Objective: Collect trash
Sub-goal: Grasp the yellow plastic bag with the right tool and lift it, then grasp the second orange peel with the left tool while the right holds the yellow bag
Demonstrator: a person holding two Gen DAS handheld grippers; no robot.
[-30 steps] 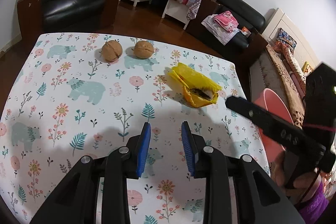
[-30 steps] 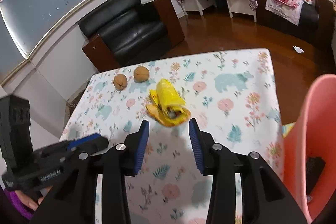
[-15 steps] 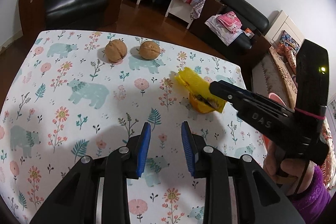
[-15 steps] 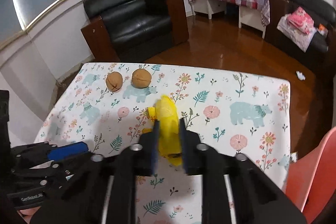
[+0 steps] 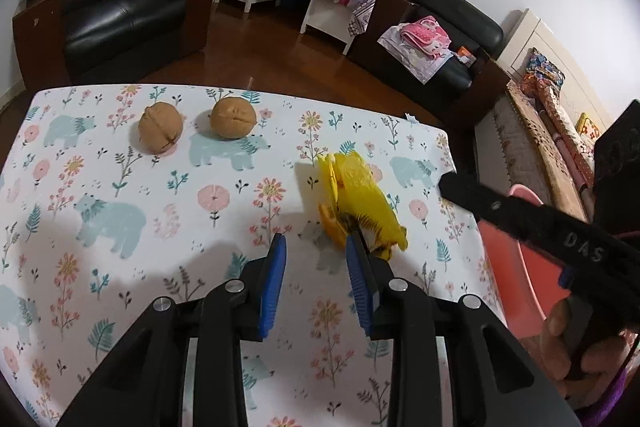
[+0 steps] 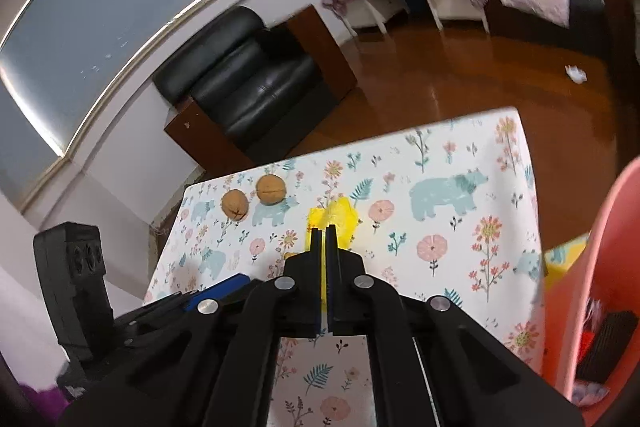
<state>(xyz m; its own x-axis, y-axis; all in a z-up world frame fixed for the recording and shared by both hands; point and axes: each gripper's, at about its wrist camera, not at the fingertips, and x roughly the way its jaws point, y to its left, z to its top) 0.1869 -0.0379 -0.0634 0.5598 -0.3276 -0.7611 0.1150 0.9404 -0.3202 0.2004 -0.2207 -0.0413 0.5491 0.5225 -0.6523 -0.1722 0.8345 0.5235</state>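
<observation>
Here, yellow wrapper (image 6: 335, 218) pinched on flowered tablecloth (image 6: 440, 227).
Left wrist: left gripper (image 5: 316, 279) half-open, empty, just beside wrapper (image 5: 360, 199); walnuts (image 5: 161, 126) beyond. Right wrist: right gripper (image 6: 323, 231) clamped on wrapper; pink bin (image 6: 592, 267) right of it.

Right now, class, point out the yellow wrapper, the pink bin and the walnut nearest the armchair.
yellow wrapper (image 5: 360, 183), left wrist view, its crumpled top.
pink bin (image 6: 608, 239), right wrist view, its near wall.
walnut (image 5: 161, 126), left wrist view, its shell's middle.
</observation>
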